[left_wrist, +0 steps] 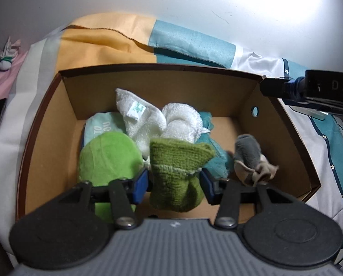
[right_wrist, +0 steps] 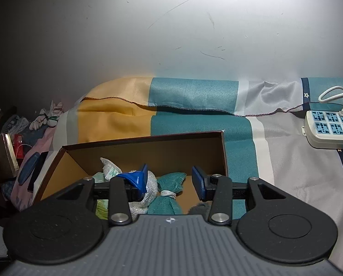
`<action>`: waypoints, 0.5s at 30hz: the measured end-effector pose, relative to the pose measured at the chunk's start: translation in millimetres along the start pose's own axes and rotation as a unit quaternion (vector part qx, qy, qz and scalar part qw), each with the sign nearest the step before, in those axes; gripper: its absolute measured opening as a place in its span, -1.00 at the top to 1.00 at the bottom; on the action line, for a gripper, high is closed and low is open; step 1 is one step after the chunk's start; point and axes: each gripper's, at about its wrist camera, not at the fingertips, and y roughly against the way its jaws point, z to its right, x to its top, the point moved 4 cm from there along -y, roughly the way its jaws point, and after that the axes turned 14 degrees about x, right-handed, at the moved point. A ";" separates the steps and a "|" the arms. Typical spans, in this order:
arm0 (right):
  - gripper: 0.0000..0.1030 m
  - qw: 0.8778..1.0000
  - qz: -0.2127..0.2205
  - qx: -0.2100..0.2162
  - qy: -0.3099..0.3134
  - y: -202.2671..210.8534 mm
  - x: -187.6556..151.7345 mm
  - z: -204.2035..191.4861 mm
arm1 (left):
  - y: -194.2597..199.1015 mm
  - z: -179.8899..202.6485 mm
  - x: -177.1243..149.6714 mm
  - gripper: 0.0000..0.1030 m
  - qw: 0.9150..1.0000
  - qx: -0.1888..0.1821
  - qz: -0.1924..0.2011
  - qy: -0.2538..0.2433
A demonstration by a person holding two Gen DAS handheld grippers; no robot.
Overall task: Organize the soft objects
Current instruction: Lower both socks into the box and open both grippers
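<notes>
An open cardboard box sits on a bed and holds several soft things: a bright green plush, white cloths, a teal cloth, and a grey and beige toy. My left gripper is over the box, jaws open, with a green knitted item between the fingers; the pads stand slightly apart from it. My right gripper is open and empty above the box's near edge, over the teal cloth and a white cloth.
A striped sheet covers the bed against a white wall. A white power strip with a plugged cable lies at the right. Small items and a dark phone lie left of the box. A black device reaches over the box's right corner.
</notes>
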 end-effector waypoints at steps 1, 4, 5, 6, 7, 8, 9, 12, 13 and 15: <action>0.49 1.000 0.002 0.004 -0.005 2.4 0.2 -0.6 | 0.9 1.0 -0.2 -0.08 1.000 0.001 0.001 -0.002; 0.49 1.000 0.011 0.014 -0.010 12.2 0.5 -5.7 | 3.6 3.7 0.4 -0.11 1.000 0.010 0.005 -0.011; 0.49 1.000 0.014 0.018 -0.010 15.8 0.2 -8.2 | 5.6 3.7 0.3 -0.13 1.000 0.012 0.006 -0.012; 0.49 1.000 0.016 0.022 -0.011 19.2 -0.2 -10.5 | 7.8 3.4 0.4 -0.14 1.000 0.014 0.007 -0.012; 0.49 0.999 0.018 0.026 -0.012 22.6 -0.8 -12.9 | 10.8 2.3 0.5 -0.15 1.000 0.015 0.009 -0.012; 0.49 0.999 0.020 0.031 -0.015 26.0 -1.6 -14.9 | 14.0 1.1 0.4 -0.16 1.000 0.016 0.012 -0.010; 0.49 0.999 0.022 0.034 -0.018 29.6 -2.6 -16.9 | 17.8 -0.2 0.2 -0.16 1.000 0.017 0.015 -0.009; 0.49 0.998 0.030 0.042 -0.024 40.2 -6.4 -23.5 | 31.4 -5.4 -0.6 -0.17 0.999 0.028 0.025 -0.008; 0.49 0.998 0.031 0.043 -0.024 43.3 -7.9 -25.9 | 36.3 -7.1 -1.0 -0.19 0.999 0.031 0.029 -0.008; 0.49 0.998 0.032 0.045 -0.023 49.5 -11.9 -31.1 | 45.7 -11.0 -1.8 -0.21 0.999 0.037 0.037 -0.007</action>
